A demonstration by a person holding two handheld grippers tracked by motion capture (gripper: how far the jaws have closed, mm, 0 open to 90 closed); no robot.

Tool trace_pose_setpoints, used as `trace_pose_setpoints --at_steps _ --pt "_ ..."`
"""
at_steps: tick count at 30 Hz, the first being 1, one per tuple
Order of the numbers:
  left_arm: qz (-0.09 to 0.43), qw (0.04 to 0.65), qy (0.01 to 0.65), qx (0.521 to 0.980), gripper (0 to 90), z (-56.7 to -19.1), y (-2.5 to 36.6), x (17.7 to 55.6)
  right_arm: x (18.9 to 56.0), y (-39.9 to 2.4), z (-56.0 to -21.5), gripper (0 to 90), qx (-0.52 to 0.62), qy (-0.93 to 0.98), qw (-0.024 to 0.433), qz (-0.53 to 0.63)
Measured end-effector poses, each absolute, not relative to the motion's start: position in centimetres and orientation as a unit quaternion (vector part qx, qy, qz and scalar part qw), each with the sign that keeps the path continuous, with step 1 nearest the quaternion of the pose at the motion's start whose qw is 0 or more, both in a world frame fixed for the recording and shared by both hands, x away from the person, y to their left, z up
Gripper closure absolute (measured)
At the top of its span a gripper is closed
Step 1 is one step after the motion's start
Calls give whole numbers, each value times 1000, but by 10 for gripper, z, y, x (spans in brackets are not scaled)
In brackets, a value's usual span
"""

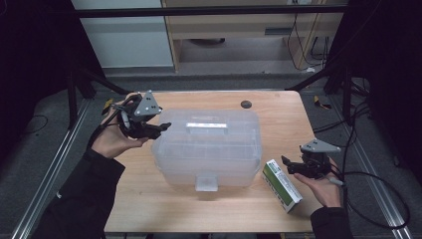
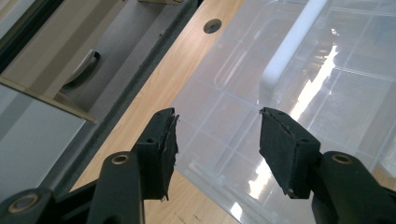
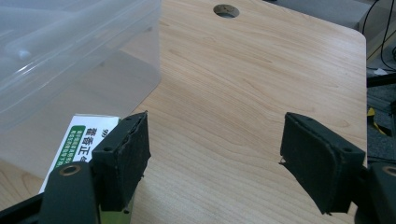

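Left hand sits palm-up at the table's left edge, forearm in a dark sleeve coming in from below. It carries the left gripper, which points right toward the left end of the clear plastic box. In the left gripper view its 2 jaws stand spread over the box lid near the white handle, nothing between them.

The box sits closed at table centre, front latch facing the person.

A green-and-white carton lies flat just beside the box's right front corner.

Right hand rests palm-up near the carton, right gripper aimed left, jaws wide apart, empty.
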State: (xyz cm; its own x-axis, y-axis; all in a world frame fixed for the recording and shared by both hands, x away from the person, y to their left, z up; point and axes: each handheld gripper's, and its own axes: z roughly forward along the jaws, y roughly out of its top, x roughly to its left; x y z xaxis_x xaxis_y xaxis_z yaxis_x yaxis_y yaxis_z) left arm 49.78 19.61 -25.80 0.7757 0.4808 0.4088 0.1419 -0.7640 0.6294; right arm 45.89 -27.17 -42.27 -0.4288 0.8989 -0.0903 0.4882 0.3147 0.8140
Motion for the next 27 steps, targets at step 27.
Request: trace_pose_setpoints --at_steps 27 --pt "271 233 113 927 455 -256 165 496 459 -273 -424 234 461 762 274 363"
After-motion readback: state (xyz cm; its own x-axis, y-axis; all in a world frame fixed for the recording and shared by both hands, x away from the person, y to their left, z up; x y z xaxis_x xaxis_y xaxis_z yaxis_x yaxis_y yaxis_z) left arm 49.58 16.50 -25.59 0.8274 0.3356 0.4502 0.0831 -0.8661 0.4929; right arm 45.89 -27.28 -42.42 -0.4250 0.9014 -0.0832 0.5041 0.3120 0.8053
